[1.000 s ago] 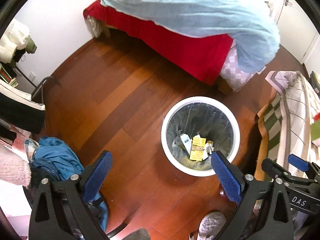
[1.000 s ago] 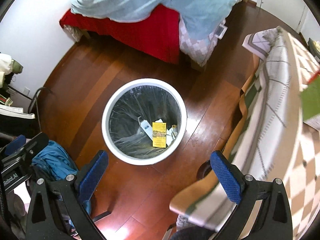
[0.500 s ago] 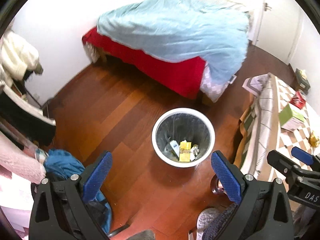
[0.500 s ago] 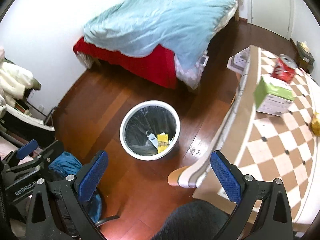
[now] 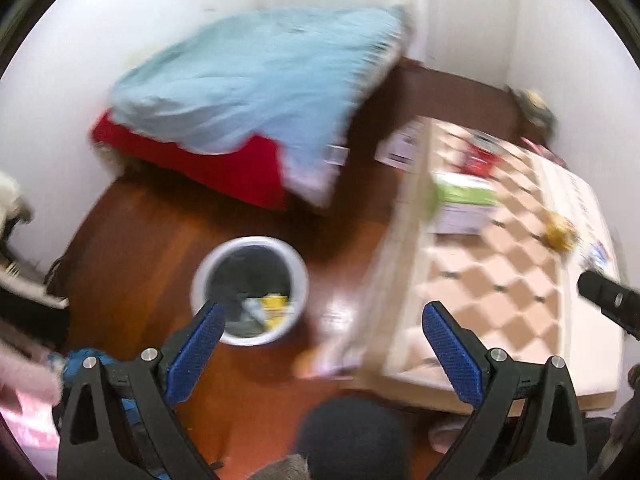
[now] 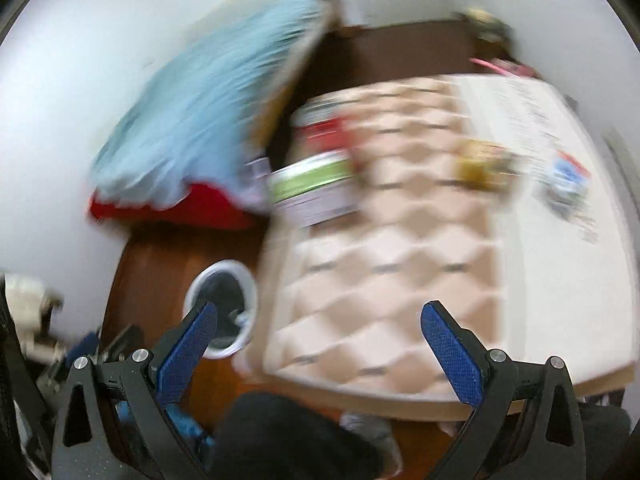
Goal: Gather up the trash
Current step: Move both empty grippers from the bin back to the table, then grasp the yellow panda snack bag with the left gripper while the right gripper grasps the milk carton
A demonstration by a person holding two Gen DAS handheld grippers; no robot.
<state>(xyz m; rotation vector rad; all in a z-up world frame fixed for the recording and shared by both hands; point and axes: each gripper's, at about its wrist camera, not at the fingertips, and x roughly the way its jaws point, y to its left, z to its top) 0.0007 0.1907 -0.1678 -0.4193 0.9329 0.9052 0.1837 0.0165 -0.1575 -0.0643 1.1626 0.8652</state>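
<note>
Both grippers, left (image 5: 320, 344) and right (image 6: 318, 344), gape wide and empty; remaining trash, a yellow wrapper (image 6: 482, 166), lies on the checked table (image 6: 400, 280) ahead-right of the right gripper, the nearer one; bin (image 5: 249, 290) on the floor, left.

Home bedroom. It held a bed (image 5: 224, 168) with a blue duvet (image 5: 256, 80) over red bedding, a wood floor (image 5: 132, 240), a checked-cloth table (image 5: 496, 292), a lined bin (image 5: 300, 276), and clothes (image 5: 32, 384) heaped at left.
</note>
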